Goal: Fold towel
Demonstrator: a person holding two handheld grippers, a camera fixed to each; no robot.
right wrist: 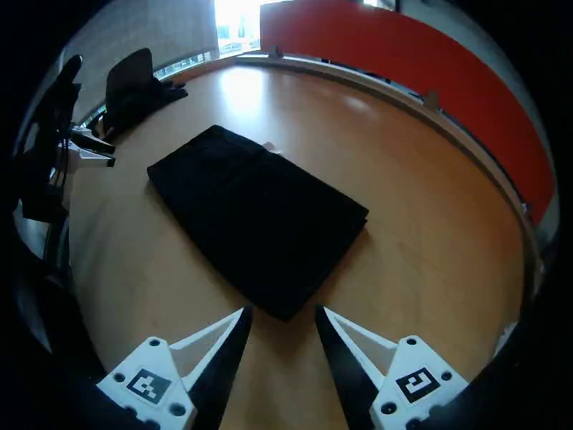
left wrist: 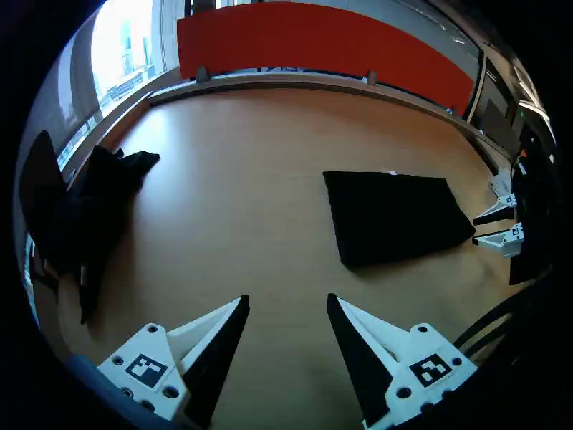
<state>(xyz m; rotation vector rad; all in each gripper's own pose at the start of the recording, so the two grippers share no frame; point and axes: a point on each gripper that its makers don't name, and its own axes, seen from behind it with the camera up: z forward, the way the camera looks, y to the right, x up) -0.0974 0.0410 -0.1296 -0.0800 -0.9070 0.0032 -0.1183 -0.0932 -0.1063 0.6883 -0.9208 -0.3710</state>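
Note:
A black towel (left wrist: 397,215) lies folded into a flat rectangle on the wooden table (left wrist: 251,186). In the left gripper view my left gripper (left wrist: 286,312) is open over bare wood, well short of the towel and to its left. At that view's right edge the other gripper's white fingers (left wrist: 501,226) point at the towel's side. In the right gripper view the same towel (right wrist: 258,215) stretches away from my right gripper (right wrist: 283,319), which is open with its tips just at the near corner, gripping nothing. The left gripper's fingers (right wrist: 89,150) show at the far left.
A heap of dark cloth (left wrist: 93,208) and a dark chair back (right wrist: 129,79) sit at the table's far side by the window. A red partition (left wrist: 322,39) runs along the table's back edge. Bare wood surrounds the towel on all sides.

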